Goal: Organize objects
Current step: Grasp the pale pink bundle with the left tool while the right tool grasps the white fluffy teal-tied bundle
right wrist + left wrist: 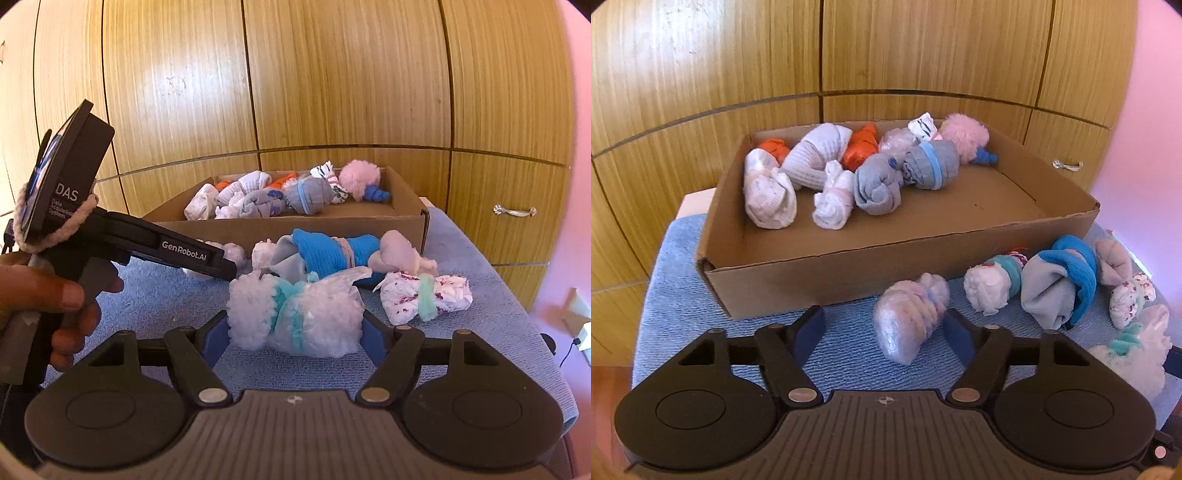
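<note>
A cardboard box point(849, 273) on a blue towel point(679, 280) holds several rolled socks. In front of it, a pale shiny sock roll point(908, 325) lies between the fingers of my left gripper point(882, 314). The roll sits close to the right finger, with a clear gap to the left one, so this gripper is open. In the right wrist view, my right gripper point(293, 315) is shut on a fluffy white and teal sock roll point(295, 317), with both pads against its sides. The left gripper point(155, 243), held by a hand point(44, 299), reaches in from the left there.
More sock rolls lie on the towel: a grey and blue one point(332, 254), a pinkish one point(399, 251) and a speckled white one point(428, 295). Wooden cabinet doors point(332, 92) stand behind the box point(406, 225). A pink wall point(561, 258) is to the right.
</note>
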Motion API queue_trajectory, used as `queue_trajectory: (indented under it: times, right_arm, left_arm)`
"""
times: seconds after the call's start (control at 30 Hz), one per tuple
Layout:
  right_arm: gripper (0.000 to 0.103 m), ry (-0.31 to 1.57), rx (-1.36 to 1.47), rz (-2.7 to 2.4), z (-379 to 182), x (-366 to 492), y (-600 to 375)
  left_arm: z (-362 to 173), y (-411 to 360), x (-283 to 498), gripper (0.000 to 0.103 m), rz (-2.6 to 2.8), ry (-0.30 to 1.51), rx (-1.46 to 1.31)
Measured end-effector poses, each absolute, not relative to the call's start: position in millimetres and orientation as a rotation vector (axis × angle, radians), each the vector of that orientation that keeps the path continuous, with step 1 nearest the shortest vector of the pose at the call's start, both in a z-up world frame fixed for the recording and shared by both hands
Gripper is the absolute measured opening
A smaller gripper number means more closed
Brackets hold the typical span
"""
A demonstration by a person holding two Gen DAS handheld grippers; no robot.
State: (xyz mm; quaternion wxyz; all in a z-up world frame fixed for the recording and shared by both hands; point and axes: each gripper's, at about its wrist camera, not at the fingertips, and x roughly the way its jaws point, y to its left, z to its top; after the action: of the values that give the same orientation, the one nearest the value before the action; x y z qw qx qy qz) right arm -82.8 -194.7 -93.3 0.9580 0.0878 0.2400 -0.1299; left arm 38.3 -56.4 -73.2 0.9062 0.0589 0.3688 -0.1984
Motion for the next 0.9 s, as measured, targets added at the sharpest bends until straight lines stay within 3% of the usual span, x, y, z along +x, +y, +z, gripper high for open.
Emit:
queue_trajectory:
  times: [0.2, 0.37, 0.53, 0.9]
  right_arm:
    - [0.07, 0.487, 0.195, -0.261, -97, -83, -200]
    - [0.069, 0.489, 0.193, -0.259, -97, -84, -198]
    - [0.069, 0.489, 0.191, -0.257, -97, -84, -197]
    - [0.066, 0.484, 0.177, -0.252, -95, -86, -197]
  left_arm:
    - [-73, -57, 36, 0.067, -0.412, 0.746, 0.135]
    - [-70, -57, 33, 0.045, -0.443, 0.744, 0.131]
    - [-66, -54, 27, 0.039, -0.457, 0.734, 0.132]
    - [-65, -47, 25, 0.035, -0.474, 0.727, 0.117]
